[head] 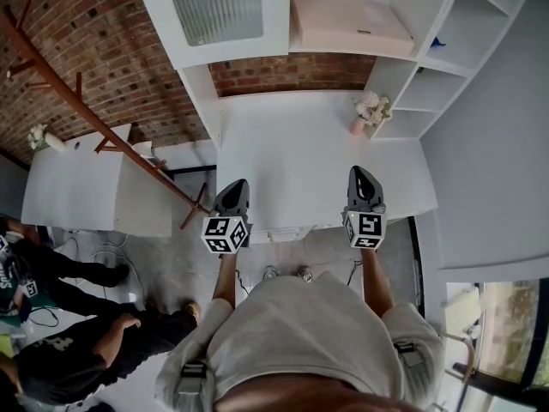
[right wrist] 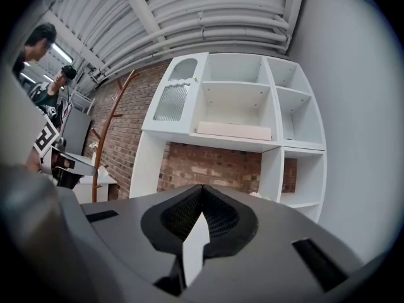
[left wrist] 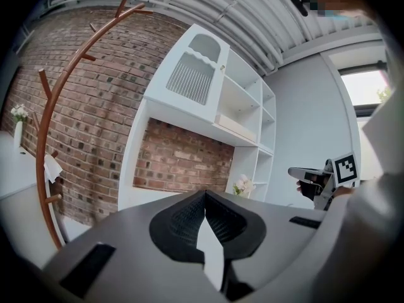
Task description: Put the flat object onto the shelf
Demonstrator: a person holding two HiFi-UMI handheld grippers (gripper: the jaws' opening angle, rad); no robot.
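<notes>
A flat pale beige board lies on a compartment floor of the white shelf unit. It also shows in the right gripper view as the board, and in the left gripper view as the board. My left gripper and right gripper hover side by side over the near edge of the white desk top, well short of the shelf. Both point at the unit. The left gripper has its jaws together with nothing in them. So does the right gripper.
A small vase of pale flowers stands at the desk's back right corner. A brown coat rack leans past a white table on the left. People sit at lower left. A grey wall closes the right side.
</notes>
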